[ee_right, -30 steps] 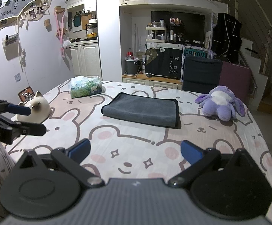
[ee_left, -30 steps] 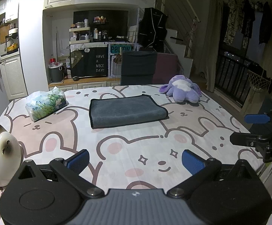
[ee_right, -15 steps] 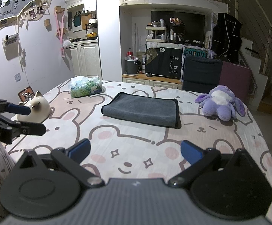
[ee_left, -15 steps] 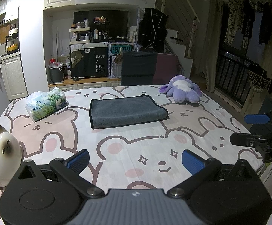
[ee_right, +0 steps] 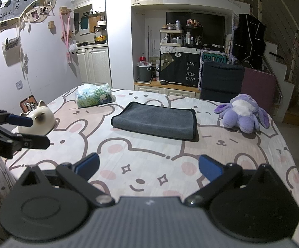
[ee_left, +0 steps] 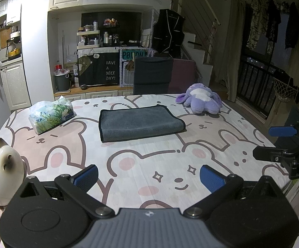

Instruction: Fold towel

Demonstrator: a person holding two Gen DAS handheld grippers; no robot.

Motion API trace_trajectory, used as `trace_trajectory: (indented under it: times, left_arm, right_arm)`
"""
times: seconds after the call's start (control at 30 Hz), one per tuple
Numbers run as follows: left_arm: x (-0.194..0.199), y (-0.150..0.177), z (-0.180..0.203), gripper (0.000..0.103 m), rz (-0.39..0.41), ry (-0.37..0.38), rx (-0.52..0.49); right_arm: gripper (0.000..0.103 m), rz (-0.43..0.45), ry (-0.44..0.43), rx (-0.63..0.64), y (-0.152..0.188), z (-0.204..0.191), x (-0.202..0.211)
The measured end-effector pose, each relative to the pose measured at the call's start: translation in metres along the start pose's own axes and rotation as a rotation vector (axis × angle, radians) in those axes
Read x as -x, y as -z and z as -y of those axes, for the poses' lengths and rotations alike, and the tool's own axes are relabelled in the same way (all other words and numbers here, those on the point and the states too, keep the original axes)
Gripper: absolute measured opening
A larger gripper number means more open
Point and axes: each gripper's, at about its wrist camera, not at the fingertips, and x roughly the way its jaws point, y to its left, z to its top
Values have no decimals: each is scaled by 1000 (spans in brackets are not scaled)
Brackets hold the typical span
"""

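Observation:
A dark grey towel [ee_left: 139,123] lies folded into a flat rectangle in the middle of the table, on a bear-print cloth [ee_left: 149,161]; it also shows in the right wrist view [ee_right: 156,120]. My left gripper [ee_left: 148,178] is open and empty, held back near the table's near edge, well short of the towel. My right gripper [ee_right: 148,166] is open and empty, also back near the near edge. Each gripper shows at the side of the other's view: the right one [ee_left: 282,143] and the left one [ee_right: 19,131].
A tissue pack [ee_left: 51,114] lies left of the towel. A purple plush toy [ee_left: 201,101] lies at the far right. A white cat figurine [ee_left: 4,170] stands at the near left edge. A dark chair [ee_left: 152,75] stands behind the table.

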Motion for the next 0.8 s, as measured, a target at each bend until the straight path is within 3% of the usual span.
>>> trace_trajectory:
  times: [0.8]
  left_arm:
    - [0, -4, -8, 103, 0, -21, 6]
  right_arm:
    - [103, 0, 0, 0, 0, 0, 0]
